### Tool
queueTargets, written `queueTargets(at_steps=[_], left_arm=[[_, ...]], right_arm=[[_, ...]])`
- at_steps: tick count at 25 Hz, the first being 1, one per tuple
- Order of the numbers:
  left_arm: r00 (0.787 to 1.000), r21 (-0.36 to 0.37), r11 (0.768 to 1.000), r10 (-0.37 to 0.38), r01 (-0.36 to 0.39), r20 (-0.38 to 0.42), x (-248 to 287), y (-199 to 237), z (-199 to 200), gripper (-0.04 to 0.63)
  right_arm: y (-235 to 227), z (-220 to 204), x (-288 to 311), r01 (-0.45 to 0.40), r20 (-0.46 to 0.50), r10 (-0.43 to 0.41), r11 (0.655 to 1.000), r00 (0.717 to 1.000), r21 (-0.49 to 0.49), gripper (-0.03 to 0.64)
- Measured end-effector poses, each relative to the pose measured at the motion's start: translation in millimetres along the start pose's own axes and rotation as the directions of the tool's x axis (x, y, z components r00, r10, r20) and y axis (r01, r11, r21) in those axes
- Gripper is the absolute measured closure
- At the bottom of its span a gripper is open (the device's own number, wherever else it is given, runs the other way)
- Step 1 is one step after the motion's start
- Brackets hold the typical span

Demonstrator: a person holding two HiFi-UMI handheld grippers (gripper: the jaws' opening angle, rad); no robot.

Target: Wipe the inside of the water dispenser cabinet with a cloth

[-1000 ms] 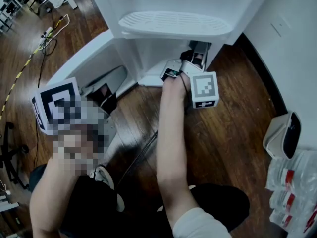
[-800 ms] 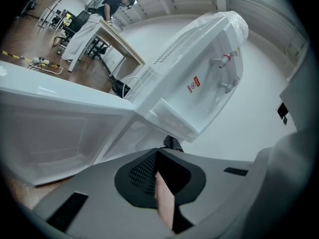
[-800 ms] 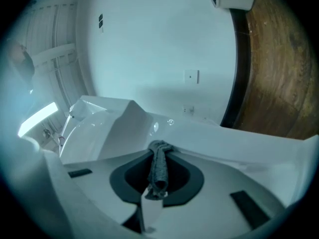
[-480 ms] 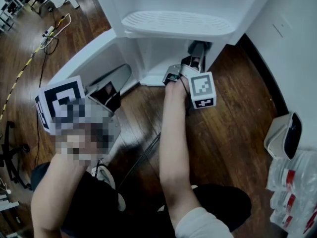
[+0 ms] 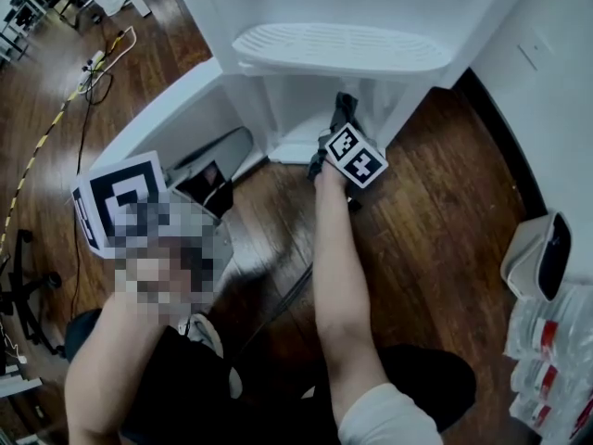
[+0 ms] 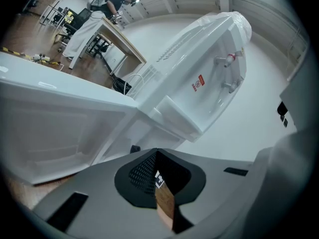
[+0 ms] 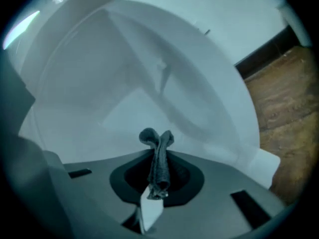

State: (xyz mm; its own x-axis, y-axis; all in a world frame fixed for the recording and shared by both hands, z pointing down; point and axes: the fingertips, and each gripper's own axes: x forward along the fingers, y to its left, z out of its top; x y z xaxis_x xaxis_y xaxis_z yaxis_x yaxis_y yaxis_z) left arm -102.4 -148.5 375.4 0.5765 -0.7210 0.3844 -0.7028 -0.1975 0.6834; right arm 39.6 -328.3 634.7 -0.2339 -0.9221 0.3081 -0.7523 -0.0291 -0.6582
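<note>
The white water dispenser (image 5: pixel 343 7) stands on a wooden floor, its lower cabinet (image 5: pixel 306 119) open under the drip tray (image 5: pixel 338 49). The cabinet door (image 5: pixel 171 109) is swung out to the left. My right gripper (image 5: pixel 345 117) reaches into the cabinet opening. In the right gripper view it (image 7: pixel 159 176) is shut on a dark grey cloth (image 7: pixel 158 151), bunched above the jaws and facing the cabinet's white inner wall (image 7: pixel 124 83). My left gripper (image 5: pixel 211 170) hangs by the open door; it (image 6: pixel 157 158) is shut with nothing in it, looking up at the dispenser (image 6: pixel 209 73).
Cables and a power strip (image 5: pixel 93 63) lie on the floor at the far left. A white lidded bin (image 5: pixel 537 258) and wrapped bottle packs (image 5: pixel 547 360) stand at the right by the wall's dark skirting (image 5: pixel 500 137). A chair base (image 5: pixel 18 286) is at the left edge.
My right gripper has rolled, turning its marker cube, and shifted slightly left and deeper into the cabinet with the cloth. The left gripper has barely moved.
</note>
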Motion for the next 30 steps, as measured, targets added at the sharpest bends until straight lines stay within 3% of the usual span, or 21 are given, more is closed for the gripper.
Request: queueTargets(at_steps=[5,9,14,21,30], left_arm=[[1.0,0.007,1.0,0.016,-0.016,-0.016,8,8,-2,0.6],[0.999,0.011,1.0,0.028,-0.028,-0.03,16,12,-6,0.6],[0.999,0.0,1.0,0.029,-0.029,-0.035,21,17,-7,0.6],[0.996,0.054,0.994,0.091,-0.09,-0.022,24,33,1,0.6],[0.996,0.039,0.995,0.091,-0.09,-0.022,28,34,0,0.6]], right_arm=[[3,-12,26,0.023,-0.118,-0.048,0.978,0.992,-0.206,0.578],[17,-20,42,0.023,-0.174,-0.091,0.933,0.98,-0.359,0.578],[31,-35,58,-0.007,-0.224,-0.106,0.892,0.969,-0.451,0.578],[51,-40,73,-0.062,-0.251,-0.059,0.892,0.966,-0.447,0.578],[86,-60,83,-0.176,-0.331,0.029,0.889,0.943,-0.423,0.578]])
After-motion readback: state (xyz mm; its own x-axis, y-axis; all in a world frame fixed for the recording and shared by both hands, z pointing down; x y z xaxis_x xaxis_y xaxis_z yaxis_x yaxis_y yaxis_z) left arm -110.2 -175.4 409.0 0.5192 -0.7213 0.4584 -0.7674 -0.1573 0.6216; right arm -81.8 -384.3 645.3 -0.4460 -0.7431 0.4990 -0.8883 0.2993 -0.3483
